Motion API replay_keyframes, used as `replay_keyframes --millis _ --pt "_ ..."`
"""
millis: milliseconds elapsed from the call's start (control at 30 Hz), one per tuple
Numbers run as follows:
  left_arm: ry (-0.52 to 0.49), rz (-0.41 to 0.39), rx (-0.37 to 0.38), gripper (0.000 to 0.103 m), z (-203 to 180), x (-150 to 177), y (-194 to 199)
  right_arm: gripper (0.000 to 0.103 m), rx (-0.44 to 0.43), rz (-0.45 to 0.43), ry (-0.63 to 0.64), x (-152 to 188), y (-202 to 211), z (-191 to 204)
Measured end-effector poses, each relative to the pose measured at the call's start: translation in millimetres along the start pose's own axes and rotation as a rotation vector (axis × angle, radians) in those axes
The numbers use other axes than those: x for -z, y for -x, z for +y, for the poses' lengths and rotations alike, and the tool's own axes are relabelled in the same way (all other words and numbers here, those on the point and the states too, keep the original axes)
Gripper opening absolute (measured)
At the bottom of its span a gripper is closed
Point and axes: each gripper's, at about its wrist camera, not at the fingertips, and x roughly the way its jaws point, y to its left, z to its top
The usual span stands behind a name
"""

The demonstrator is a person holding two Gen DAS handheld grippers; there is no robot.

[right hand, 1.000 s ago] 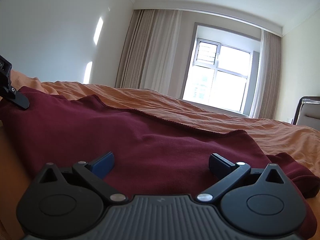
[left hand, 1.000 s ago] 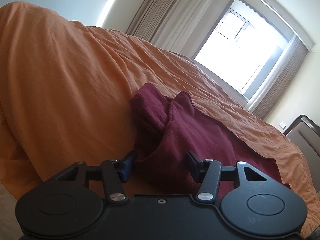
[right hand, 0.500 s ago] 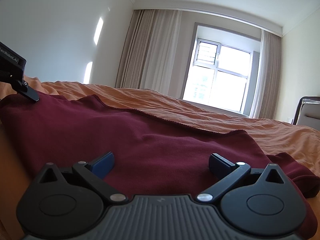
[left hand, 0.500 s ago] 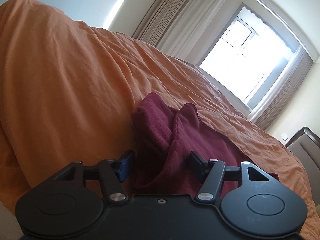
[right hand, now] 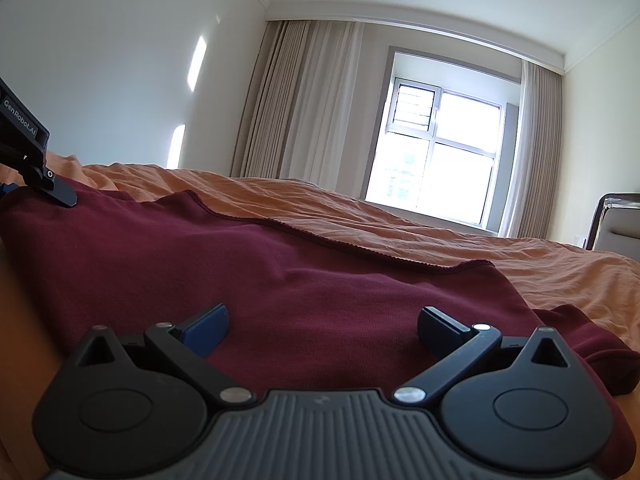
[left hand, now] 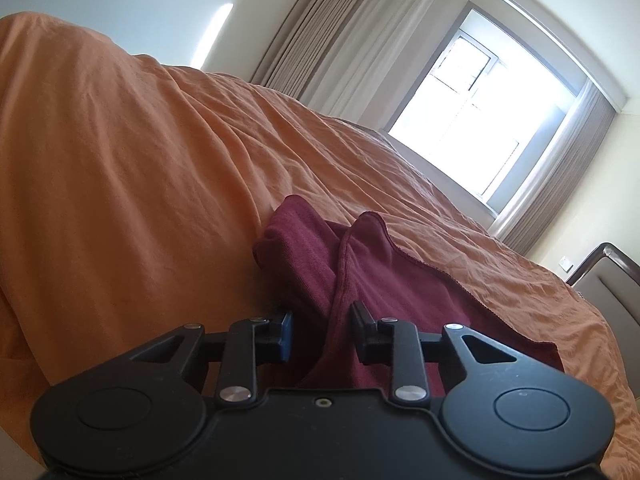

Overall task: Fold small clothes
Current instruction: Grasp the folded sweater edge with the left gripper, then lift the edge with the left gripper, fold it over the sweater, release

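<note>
A dark red cloth (right hand: 280,280) lies spread on an orange bed cover (right hand: 400,216). In the left wrist view its bunched corner (left hand: 320,256) rises between the jaws of my left gripper (left hand: 322,330), which have narrowed onto the fold and pinch it. My right gripper (right hand: 322,322) is wide open, its fingers resting low over the cloth's near edge with cloth between them, not gripped. The left gripper's body (right hand: 28,160) shows at the far left of the right wrist view, on the cloth's far corner.
The orange cover bulges high on the left in the left wrist view (left hand: 100,160). A window (right hand: 440,156) with beige curtains (right hand: 300,100) is behind the bed. A chair (right hand: 618,220) stands at the right edge.
My left gripper's jaws have closed in on the cloth's bunched corner and lifted it slightly. The right gripper has stayed still and open.
</note>
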Motion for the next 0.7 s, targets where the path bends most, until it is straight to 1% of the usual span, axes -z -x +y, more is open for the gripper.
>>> replay_keyframes --millis 33,133,167,267,433,600,700 --pt "0.000 0.002 0.001 0.032 0.1 -0.3 -0.3 0.103 0.001 0.001 0.001 -0.3 0.1 0.2" --pt "-0.016 0.002 0.012 0.020 -2.8 -2.6 -0.7 0.103 -0.002 0.018 0.004 -4.5 -0.9 0.5" --pt "-0.034 -0.006 0.017 0.018 -6.5 -3.6 0.9 0.103 -0.006 0.028 0.005 -6.7 -1.3 -0.1" --pt "-0.112 -0.039 0.037 0.017 -21.7 -7.2 7.3 0.103 -0.018 0.042 0.014 -12.5 -0.7 -2.7" --pt "-0.242 -0.081 0.086 0.016 -55.3 -14.7 17.1 0.103 0.002 0.014 0.052 -15.6 10.3 -3.6" --pt "-0.331 -0.087 0.157 0.016 -91.5 -18.4 22.9 0.103 0.036 -0.002 0.075 -15.6 30.6 -18.2" --pt "-0.369 -0.071 0.201 0.016 -118.6 -19.4 23.5 0.103 0.062 0.007 0.085 -14.5 42.6 -30.8"
